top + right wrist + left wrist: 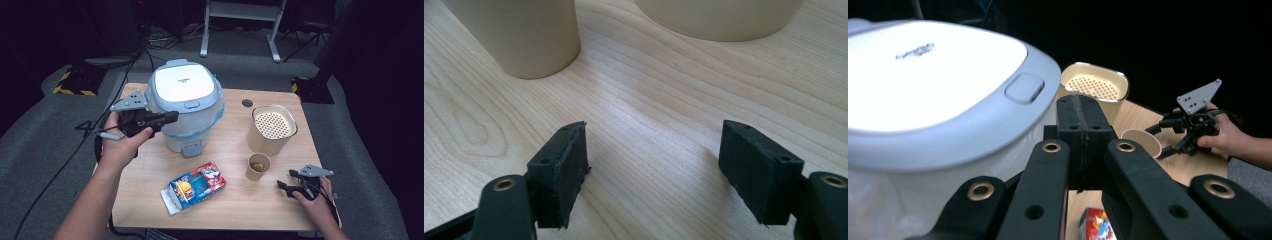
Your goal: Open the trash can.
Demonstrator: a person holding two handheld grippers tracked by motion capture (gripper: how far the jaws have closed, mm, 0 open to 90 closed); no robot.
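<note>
The left claw point(172, 118), jaws pressed together on nothing, hovers beside the closed white rice cooker point(186, 102) at the counter's point(235, 200) back left. The right claw point(284, 185) rests apart near a paper cup point(258, 167), gaping and empty.

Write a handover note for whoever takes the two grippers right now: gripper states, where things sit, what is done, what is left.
Left gripper: jaws shut, empty, held against the side of the white, grey-rimmed lidded bin, just under its lid.
Right gripper: jaws open, empty, low over the light wooden table, right of the small paper cup.
Tall beige container with perforated insert stands behind the cup. Colourful opened cardboard box lies on its side at the front.
Done: nothing visibly binned; lid closed.
Left: probably open the lid with its front button, then drop in the cup or box.
</note>
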